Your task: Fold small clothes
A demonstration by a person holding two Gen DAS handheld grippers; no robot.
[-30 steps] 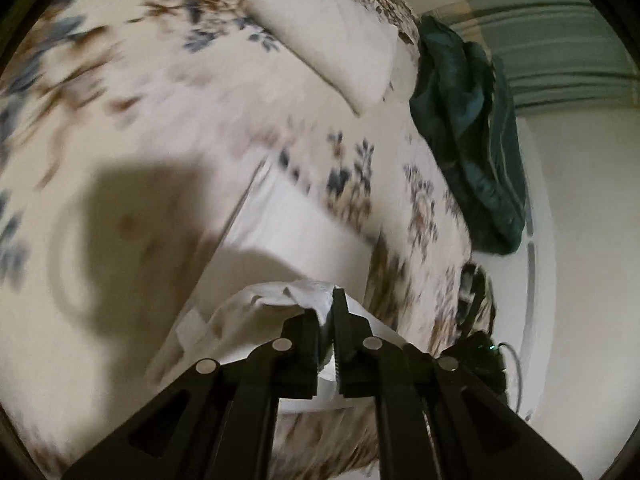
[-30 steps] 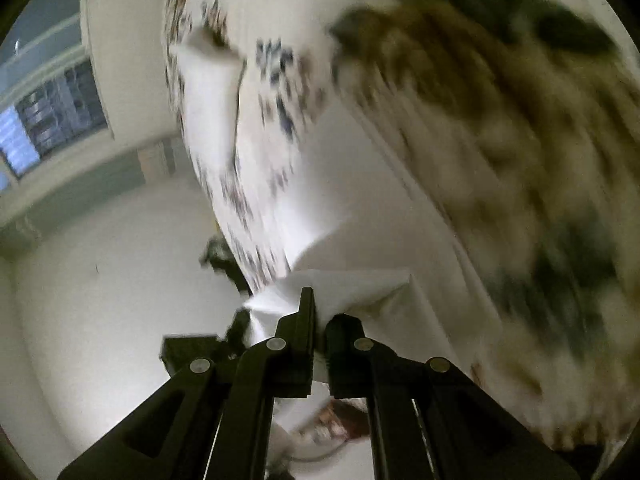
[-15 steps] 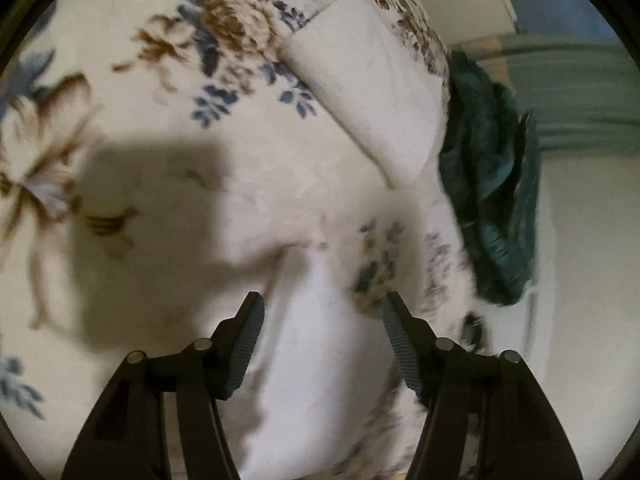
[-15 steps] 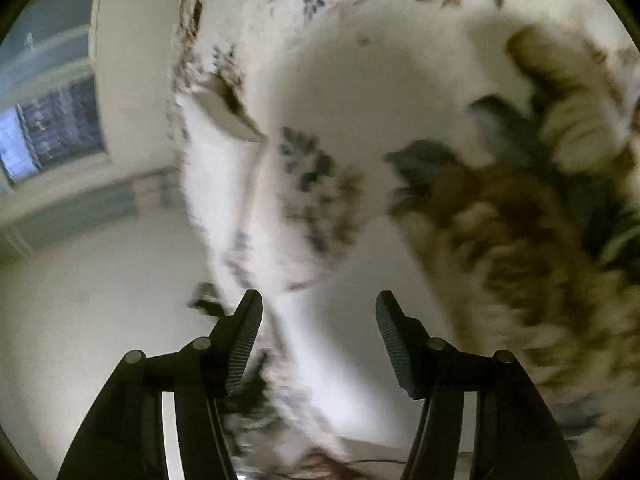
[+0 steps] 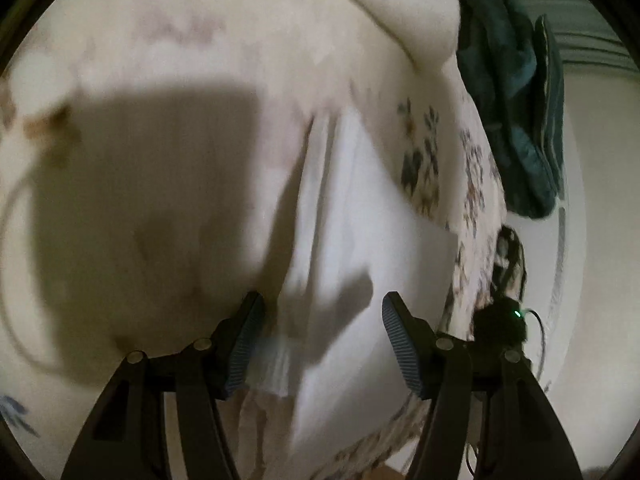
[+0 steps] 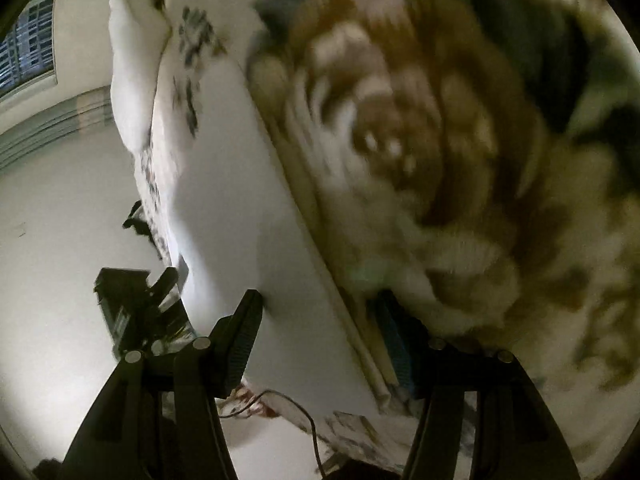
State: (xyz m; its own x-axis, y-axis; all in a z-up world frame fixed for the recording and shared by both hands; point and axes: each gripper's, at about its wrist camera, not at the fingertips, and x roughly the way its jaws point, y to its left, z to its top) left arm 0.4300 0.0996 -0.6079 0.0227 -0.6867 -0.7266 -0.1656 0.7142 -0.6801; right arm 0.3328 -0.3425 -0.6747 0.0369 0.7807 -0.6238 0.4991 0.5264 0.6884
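Both claws hang released: my left claw straddles the white garment lying on the bed, its long axis running straight ahead; my right claw straddles its edge. A second ago both pinched that cloth, lifted.

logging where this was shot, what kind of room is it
Most likely a bedroom: a bed under a floral blanket, a white pillow at its far end, a white garment laid on it, and a window.
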